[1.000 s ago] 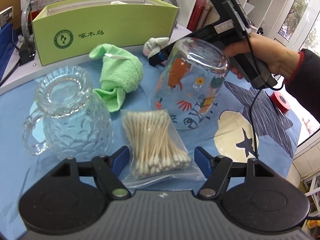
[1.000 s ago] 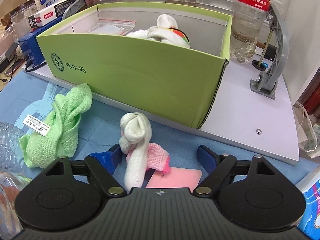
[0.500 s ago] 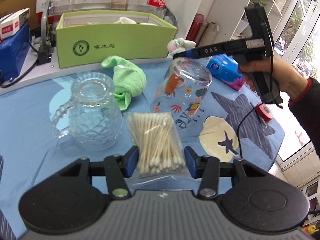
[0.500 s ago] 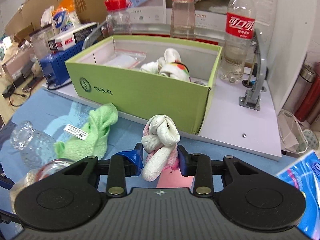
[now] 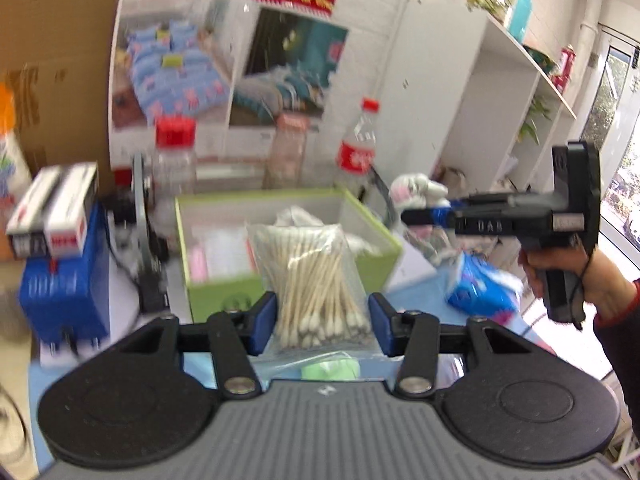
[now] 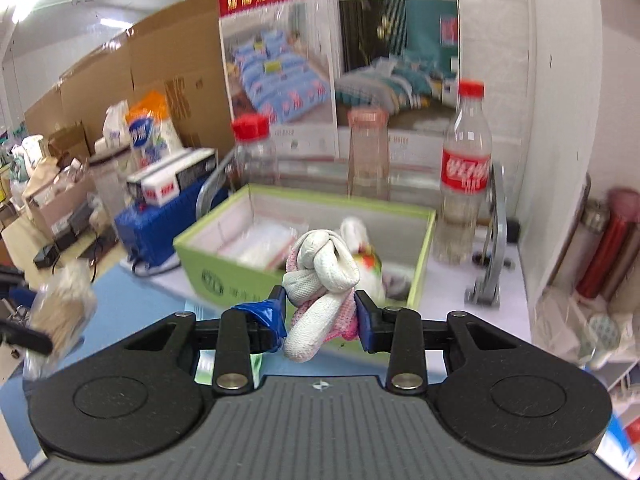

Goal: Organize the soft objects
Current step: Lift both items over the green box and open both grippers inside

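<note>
My left gripper (image 5: 322, 326) is shut on a clear bag of cotton swabs (image 5: 316, 284) and holds it up in front of the open green box (image 5: 372, 236). My right gripper (image 6: 320, 318) is shut on a knotted white and pink sock (image 6: 320, 280), lifted before the same green box (image 6: 224, 272). In the left wrist view the right gripper (image 5: 412, 210) with the sock (image 5: 416, 192) is at the box's right. A green cloth (image 5: 330, 370) shows just under the left gripper. White soft items (image 6: 360, 232) lie in the box.
Bottles stand behind the box: a cola bottle (image 6: 466, 176), a red-capped jar (image 6: 254, 152) and a pink one (image 6: 368, 152). A blue case (image 5: 60, 292) with white cartons is at the left. A blue tissue pack (image 5: 480, 288) lies at the right. A metal stand (image 6: 492, 256) is right of the box.
Both grippers have risen from the table with their loads and moved toward the green box. The glasses and most of the blue cloth have dropped out of view.
</note>
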